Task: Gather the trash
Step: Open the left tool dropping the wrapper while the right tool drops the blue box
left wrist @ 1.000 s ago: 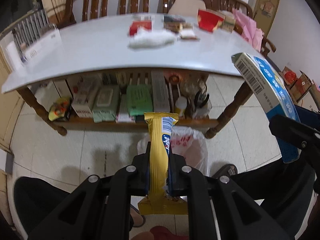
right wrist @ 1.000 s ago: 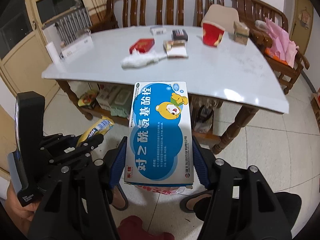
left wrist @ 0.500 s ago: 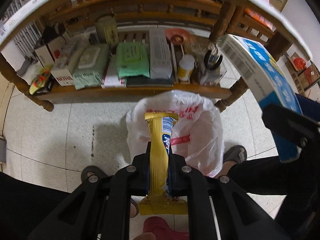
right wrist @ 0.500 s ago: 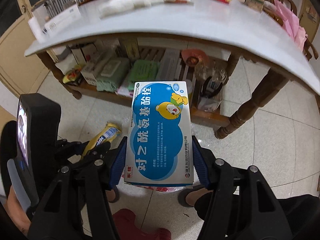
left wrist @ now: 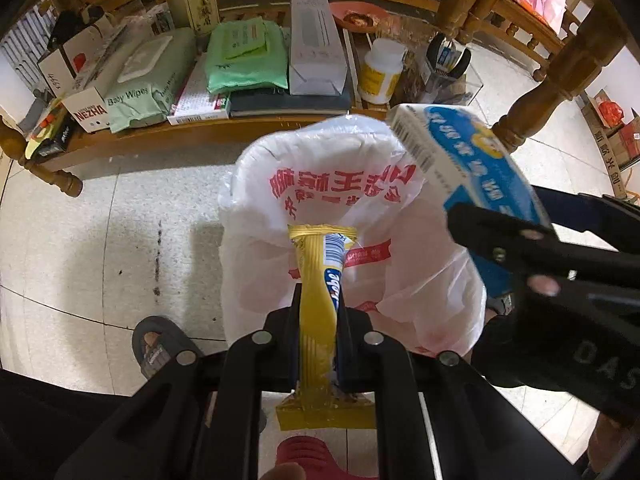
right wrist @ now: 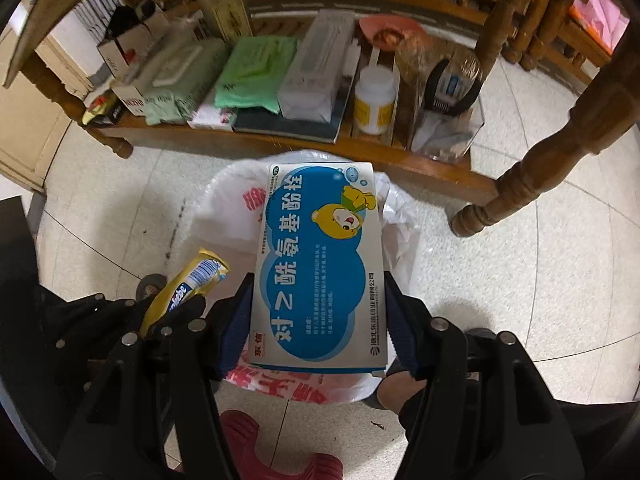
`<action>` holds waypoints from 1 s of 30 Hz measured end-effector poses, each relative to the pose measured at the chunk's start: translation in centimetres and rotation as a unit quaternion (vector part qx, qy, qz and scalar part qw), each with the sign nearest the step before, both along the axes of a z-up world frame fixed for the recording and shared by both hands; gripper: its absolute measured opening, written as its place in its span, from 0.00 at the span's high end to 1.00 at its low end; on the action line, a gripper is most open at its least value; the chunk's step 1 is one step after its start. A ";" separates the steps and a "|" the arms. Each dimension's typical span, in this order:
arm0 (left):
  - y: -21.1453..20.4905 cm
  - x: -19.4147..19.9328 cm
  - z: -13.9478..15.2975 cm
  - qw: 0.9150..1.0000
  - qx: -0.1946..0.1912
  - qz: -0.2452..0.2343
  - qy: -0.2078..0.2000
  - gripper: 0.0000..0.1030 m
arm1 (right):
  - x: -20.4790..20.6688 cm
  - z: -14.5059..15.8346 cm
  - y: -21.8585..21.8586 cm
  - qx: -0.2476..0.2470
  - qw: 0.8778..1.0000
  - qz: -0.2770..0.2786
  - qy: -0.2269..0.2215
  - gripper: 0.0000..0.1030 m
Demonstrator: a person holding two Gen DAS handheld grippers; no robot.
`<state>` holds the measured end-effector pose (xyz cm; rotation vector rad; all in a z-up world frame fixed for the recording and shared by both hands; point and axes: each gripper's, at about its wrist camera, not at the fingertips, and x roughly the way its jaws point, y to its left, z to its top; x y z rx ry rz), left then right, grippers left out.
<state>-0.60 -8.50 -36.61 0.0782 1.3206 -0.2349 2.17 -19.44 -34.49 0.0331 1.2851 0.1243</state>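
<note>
Both grippers point down over the white plastic bag with red printing, which stands open on the tiled floor just in front of the low wooden shelf.

The left gripper is clamped tight on a long yellow snack wrapper with a blue-and-white label — the wrapper's top end sticks out past the fingertips, right above the bag's mouth, and its crimped bottom end hangs behind the jaws.

The right gripper grips a flat blue-and-white cardboard medicine box with a cartoon bear by its two long edges, blue pads pressed on both sides. The box sits over the bag too, covering most of the opening in the right wrist view.

Can't really make out what's inside the bag. The shelf clutter is partly cut off, and a sandalled foot peeks in by the bag.
</note>
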 end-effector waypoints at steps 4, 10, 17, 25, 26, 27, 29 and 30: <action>-0.2 0.3 -1.2 1.000 0.004 0.000 0.007 0.87 | 0.6 -1.8 0.1 -0.002 1.000 0.001 0.015 0.42; -0.4 0.5 -2.0 1.000 0.005 -0.003 0.008 0.87 | 1.5 -3.8 0.4 -0.011 1.000 0.003 0.025 0.42; -0.2 0.8 -3.0 1.000 0.020 0.000 0.010 0.87 | 1.8 -4.7 0.8 -0.016 0.999 0.009 0.029 0.42; -0.2 0.8 -3.1 1.000 -0.004 0.002 0.018 0.33 | 2.1 -5.4 1.1 -0.023 0.999 0.016 0.034 0.23; 0.0 0.8 -3.0 1.000 -0.009 0.004 0.017 0.31 | 2.1 -5.4 1.1 -0.021 0.999 0.014 0.035 0.23; 0.0 0.9 -2.9 1.000 -0.011 0.004 0.018 0.31 | 2.2 -5.5 1.0 -0.019 0.999 0.013 0.036 0.23; 0.1 0.9 -2.7 1.000 -0.014 0.003 0.017 0.28 | 2.2 -5.2 0.8 -0.018 0.999 0.010 0.035 0.23; 0.1 0.9 -2.5 1.000 -0.014 0.001 0.015 0.26 | 2.2 -5.1 0.7 -0.016 0.999 0.009 0.034 0.23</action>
